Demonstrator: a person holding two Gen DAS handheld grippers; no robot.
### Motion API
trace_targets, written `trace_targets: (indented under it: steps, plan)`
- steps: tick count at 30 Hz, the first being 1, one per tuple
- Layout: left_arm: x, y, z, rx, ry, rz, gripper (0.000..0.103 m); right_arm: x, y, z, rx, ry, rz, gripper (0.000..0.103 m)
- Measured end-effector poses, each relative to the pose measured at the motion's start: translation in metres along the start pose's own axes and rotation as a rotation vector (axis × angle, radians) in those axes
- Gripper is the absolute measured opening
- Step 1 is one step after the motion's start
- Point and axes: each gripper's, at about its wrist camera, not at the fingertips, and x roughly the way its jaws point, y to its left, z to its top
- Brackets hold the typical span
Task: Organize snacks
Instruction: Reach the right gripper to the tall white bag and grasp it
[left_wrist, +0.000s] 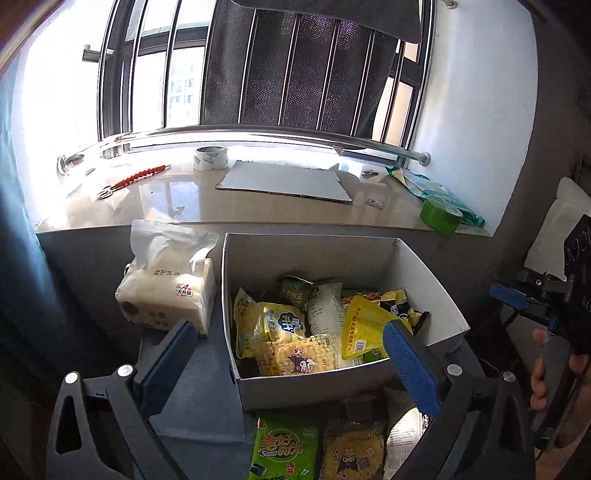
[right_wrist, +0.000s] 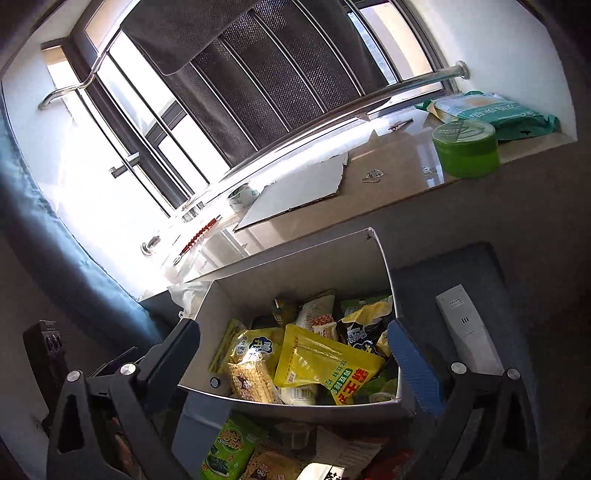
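While both tongs (left_wrist: 291, 354) (right_wrist: 295, 354) gape empty, crinkly foil snack packets (left_wrist: 364, 330) heap inside rectangular white cardboard box (left_wrist: 306, 254).

The box (left_wrist: 332, 258) is sitting at the centre of the left wrist view, with snack packets (left_wrist: 306, 328) lying piled inside it. The tissue pack (left_wrist: 166, 291) is standing just beside the box at 9 o'clock. More snack packets (left_wrist: 284, 450) are lying before the box at 6 o'clock. Behind, at 12 o'clock, the window ledge (left_wrist: 177, 199) is carrying a cardboard sheet (left_wrist: 284, 181), with one tape roll (left_wrist: 210, 158) at 11 o'clock and another tape roll (left_wrist: 441, 216) at 2 o'clock.
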Motion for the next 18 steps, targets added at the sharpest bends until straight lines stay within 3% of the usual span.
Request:
trace_targets:
  steps: [9, 13, 18]
  plan:
    - [-0.092, -0.024, -0.079, 0.011, -0.083, -0.087, 0.103, -0.072, 0.017, -0.081, -0.077, 0.002, 0.074, 0.103]
    - [-0.112, -0.038, -0.137, 0.005, -0.075, -0.133, 0.103, -0.083, 0.002, -0.138, -0.038, 0.066, 0.087, 0.103]
    - [-0.113, -0.05, -0.189, -0.018, -0.01, -0.145, 0.103, -0.076, -0.015, -0.194, -0.006, 0.16, 0.026, 0.103]
